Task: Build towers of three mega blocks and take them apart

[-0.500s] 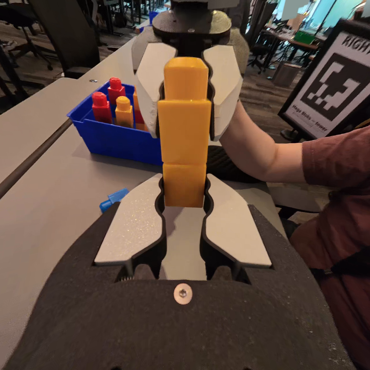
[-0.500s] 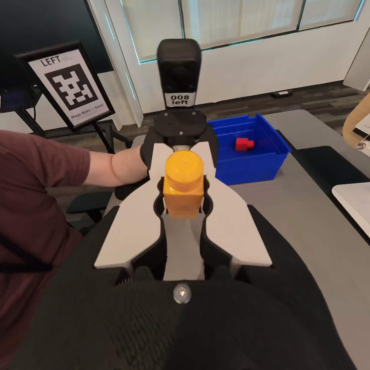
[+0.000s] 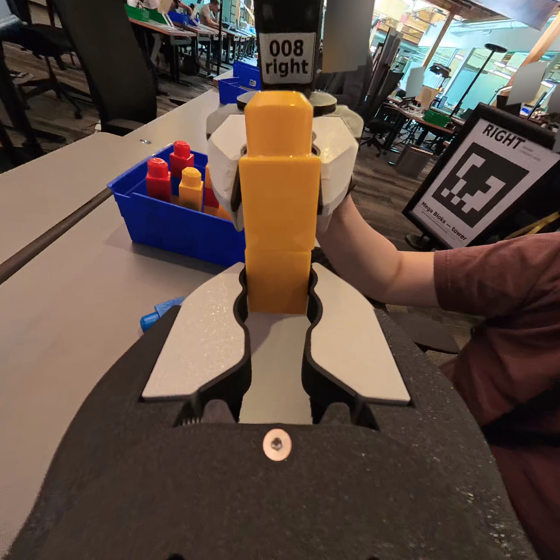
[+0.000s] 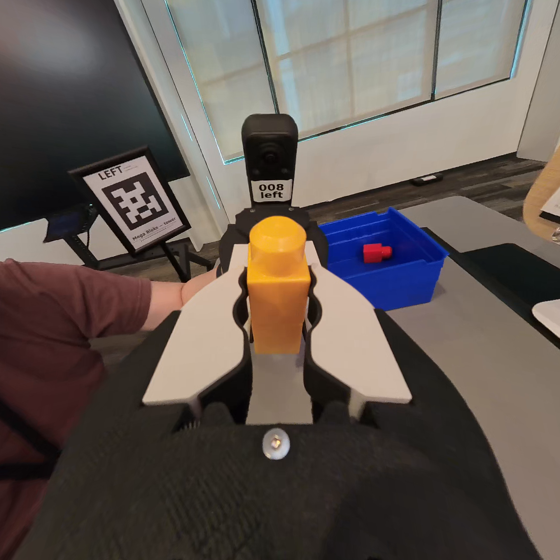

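Between the two sets of tongs, at the centre of both frames, an orange stack (image 3: 280, 209) of two mega blocks is being held off the grey surface (image 3: 75, 281): the left tongs (image 3: 277, 291) are clenching the lower orange block (image 3: 277, 281), their pads pressing on both its sides, while the right tongs (image 4: 278, 306) are clenching the upper orange block (image 4: 277, 303), the one with the round stud on top, from the opposite side. Only one seam is showing on the stack, so I am judging it as two blocks joined, not three; whether a third is about to be added or the pair is about to be pulled apart cannot be told from this moment alone. At the left middle of the left wrist view, a blue bin (image 3: 181, 224) is standing on the surface and carrying several upright towers of red and orange blocks (image 3: 175, 181), which is suggesting that a good part of the building is already done. At the right middle of the right wrist view, a second blue bin (image 4: 403, 288) is holding a single loose red block (image 4: 375, 253) lying on its side, and a loose blue block (image 3: 160, 312) is lying on the surface beside the left tongs, so loose pieces are waiting for handling
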